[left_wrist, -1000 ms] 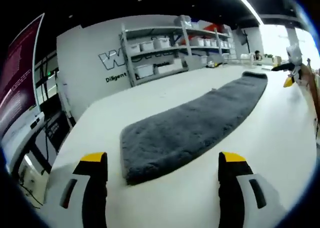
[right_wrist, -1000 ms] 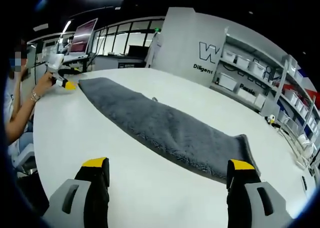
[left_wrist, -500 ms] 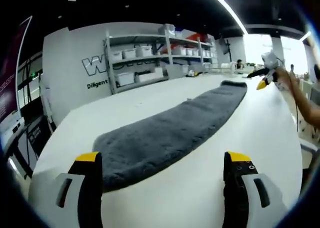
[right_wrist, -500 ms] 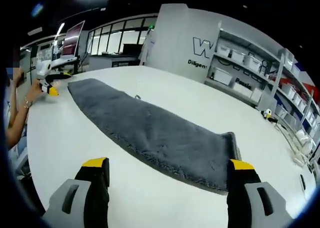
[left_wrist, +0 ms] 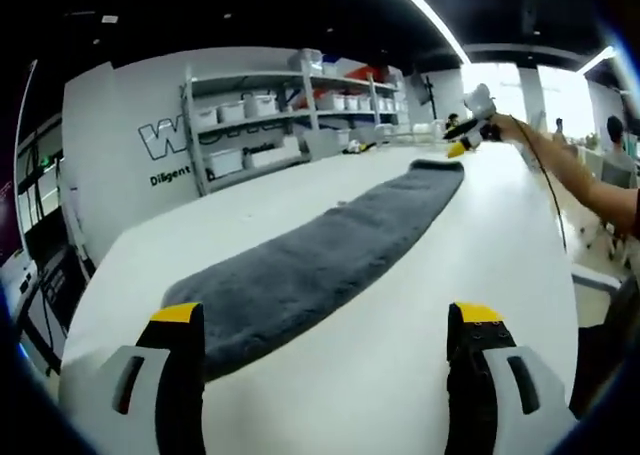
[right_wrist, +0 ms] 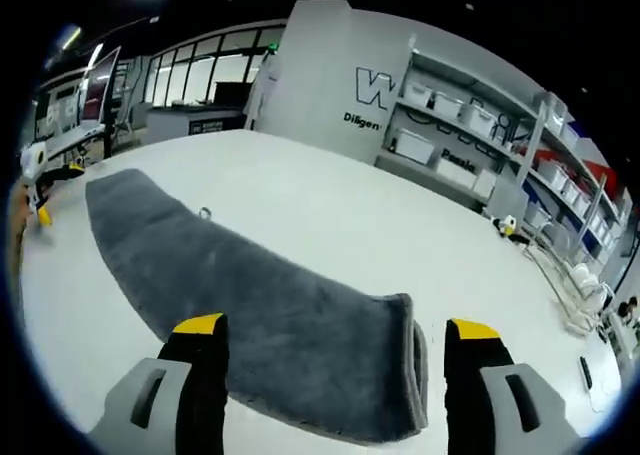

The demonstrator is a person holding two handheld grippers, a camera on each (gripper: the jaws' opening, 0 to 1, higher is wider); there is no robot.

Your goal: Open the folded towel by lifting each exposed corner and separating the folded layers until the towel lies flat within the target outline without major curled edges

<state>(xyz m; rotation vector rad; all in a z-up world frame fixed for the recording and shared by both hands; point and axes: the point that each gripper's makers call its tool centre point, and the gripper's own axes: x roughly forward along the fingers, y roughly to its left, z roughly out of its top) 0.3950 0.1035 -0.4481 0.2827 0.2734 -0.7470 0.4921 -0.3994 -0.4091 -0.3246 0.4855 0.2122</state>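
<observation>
We hold one claw at each short end of the towel (left_wrist: 320, 260), which lies as a long grey strip across the white desk (left_wrist: 430, 305). That spacing seems deliberate: with a strip this long, working both ends at once is the natural way to open it.

In the left gripper view our left claw (left_wrist: 325, 320) is released, its yellow-tipped jaws standing wide apart with nothing between them. The near end of the towel sits just ahead of and between them, closer to the left-hand jaw, not yet touched. At the far end of the strip in that view we see the right claw (left_wrist: 462, 140) held up by a hand (left_wrist: 505, 127), just above the towel's far end.

In the right gripper view our right claw (right_wrist: 337, 327) is likewise released and empty, jaws spread over the desk. The towel (right_wrist: 250, 305) lies between and just beyond them, and here its end shows a thick doubled edge (right_wrist: 408, 360), which we read as the fold whose layers must be separated. The jaws look aimed to straddle that edge so a corner can be pinched. A small ring-like thing (right_wrist: 204, 213) lies beside the towel's long side; we cannot tell what it is.

We see no target outline on the desk. We judge the unfolding not yet begun.
</observation>
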